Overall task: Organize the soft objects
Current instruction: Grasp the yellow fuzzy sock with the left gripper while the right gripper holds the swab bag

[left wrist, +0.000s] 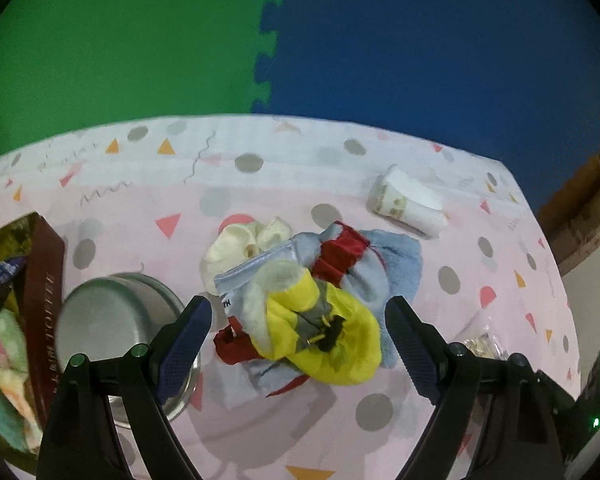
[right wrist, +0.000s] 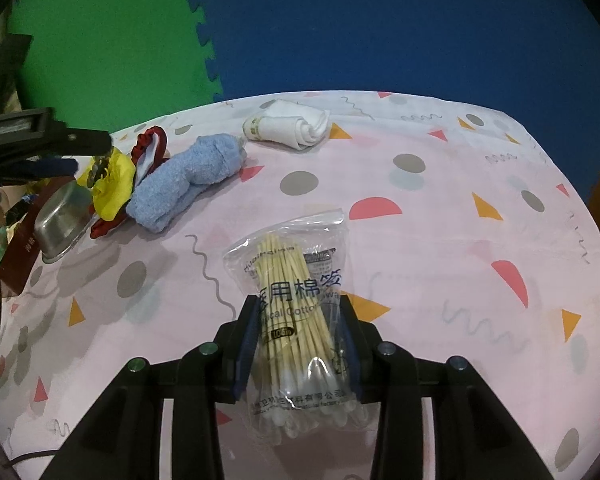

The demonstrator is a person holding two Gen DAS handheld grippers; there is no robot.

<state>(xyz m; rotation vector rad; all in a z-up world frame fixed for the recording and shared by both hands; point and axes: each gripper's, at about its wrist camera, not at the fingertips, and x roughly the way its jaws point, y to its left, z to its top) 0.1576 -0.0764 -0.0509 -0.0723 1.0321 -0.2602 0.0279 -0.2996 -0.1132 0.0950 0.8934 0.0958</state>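
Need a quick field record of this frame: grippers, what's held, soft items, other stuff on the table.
left gripper: open, over the yellow cloth item, not gripping
right gripper: shut on the clear bag of cotton swabs
pile: yellow item on top of grey-and-red fabric, light blue fluffy towel beside it, cream cloth behind
apart: rolled white towel, near the table's far edge
container: round steel bowl, left of the pile
surface: pink patterned tablecloth

left gripper (left wrist: 300, 336): black frame, blue ribbed pads | right gripper (right wrist: 298, 344): same, green-grey screws
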